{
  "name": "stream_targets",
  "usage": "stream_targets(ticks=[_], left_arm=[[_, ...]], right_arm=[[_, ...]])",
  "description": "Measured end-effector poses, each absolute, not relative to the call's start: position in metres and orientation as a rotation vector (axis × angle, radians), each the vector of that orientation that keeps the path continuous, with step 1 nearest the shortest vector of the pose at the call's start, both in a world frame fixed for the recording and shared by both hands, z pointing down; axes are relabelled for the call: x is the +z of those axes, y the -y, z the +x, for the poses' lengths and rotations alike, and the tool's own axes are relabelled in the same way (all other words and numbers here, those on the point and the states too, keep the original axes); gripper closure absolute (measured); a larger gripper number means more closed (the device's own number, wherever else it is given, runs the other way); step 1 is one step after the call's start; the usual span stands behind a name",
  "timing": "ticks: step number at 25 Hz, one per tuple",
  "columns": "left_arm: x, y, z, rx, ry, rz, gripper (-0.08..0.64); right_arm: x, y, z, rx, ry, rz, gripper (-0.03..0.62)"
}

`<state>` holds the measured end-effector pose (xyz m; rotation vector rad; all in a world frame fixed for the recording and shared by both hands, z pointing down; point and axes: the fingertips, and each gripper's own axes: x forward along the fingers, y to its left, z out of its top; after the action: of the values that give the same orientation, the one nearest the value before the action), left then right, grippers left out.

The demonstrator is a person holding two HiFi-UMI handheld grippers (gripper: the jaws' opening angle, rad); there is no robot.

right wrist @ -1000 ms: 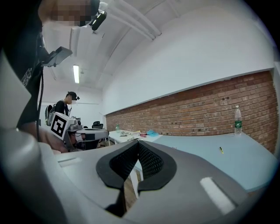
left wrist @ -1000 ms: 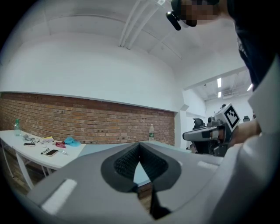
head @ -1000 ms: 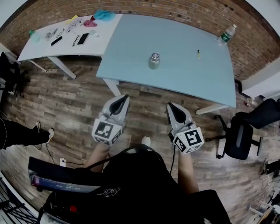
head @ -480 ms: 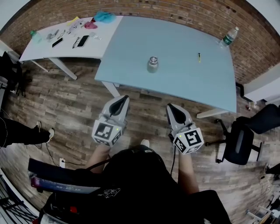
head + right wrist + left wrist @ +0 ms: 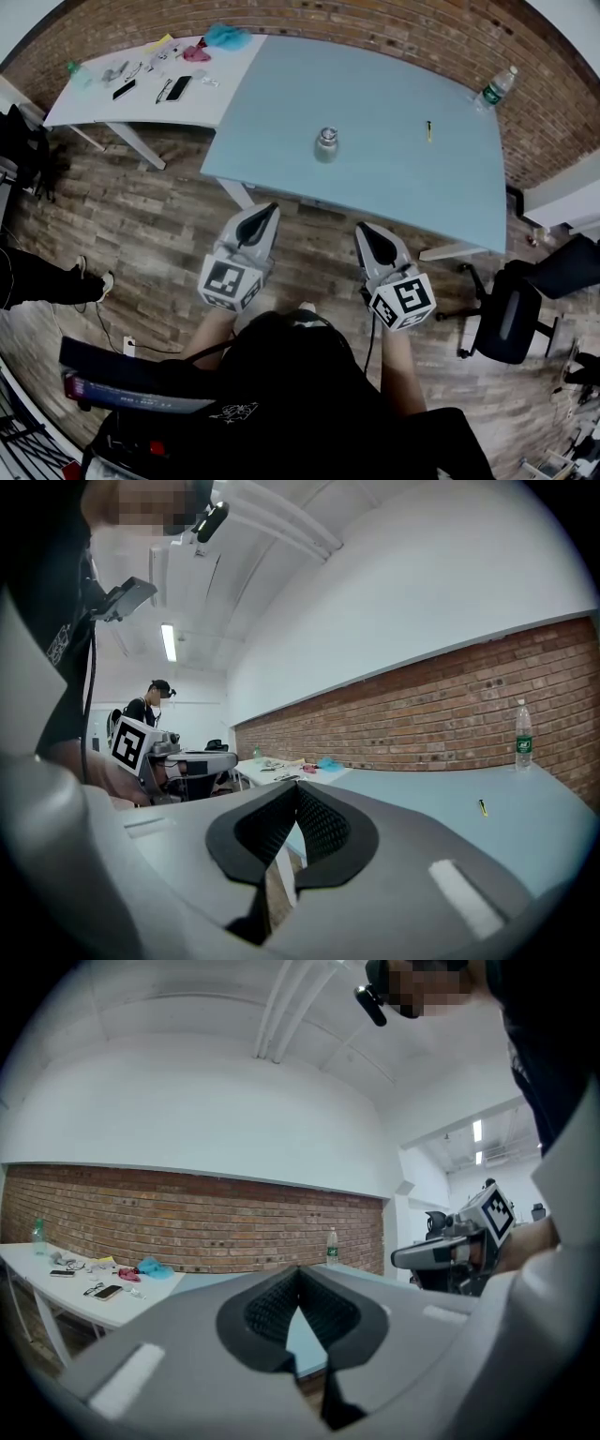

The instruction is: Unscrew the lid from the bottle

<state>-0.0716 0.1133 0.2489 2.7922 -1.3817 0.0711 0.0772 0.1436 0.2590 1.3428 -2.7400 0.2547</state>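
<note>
A small silver metal bottle [image 5: 325, 144] with its lid on stands upright near the front middle of the light blue table [image 5: 394, 94]. Both grippers hang over the wooden floor, short of the table's near edge and well apart from the bottle. My left gripper [image 5: 269, 208] [image 5: 300, 1277] is shut with nothing in it. My right gripper [image 5: 361, 229] [image 5: 297, 794] is also shut and empty. Neither gripper view shows the metal bottle. Each gripper shows from the side in the other's view, the right gripper [image 5: 448, 1249] and the left gripper [image 5: 159, 752].
A clear plastic water bottle [image 5: 494, 89] [image 5: 523, 735] stands at the table's far right corner, a small yellow pen [image 5: 429, 130] nearby. A white table [image 5: 84, 103] with phones and clutter adjoins on the left. An office chair [image 5: 511, 314] stands at the right. A brick wall runs behind.
The table and bottle have slid slightly lower in the head view. Both grippers stay shut and keep almost the same place.
</note>
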Motion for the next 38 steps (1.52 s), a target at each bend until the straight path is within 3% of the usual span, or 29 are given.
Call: stream_targets(ticks=[38], left_arm=[[0.27,-0.038,-0.062,0.096,1.236,2.8,0.56]], right_arm=[[0.274,-0.086,0.082,0.281,2.626,1.418,0.591]])
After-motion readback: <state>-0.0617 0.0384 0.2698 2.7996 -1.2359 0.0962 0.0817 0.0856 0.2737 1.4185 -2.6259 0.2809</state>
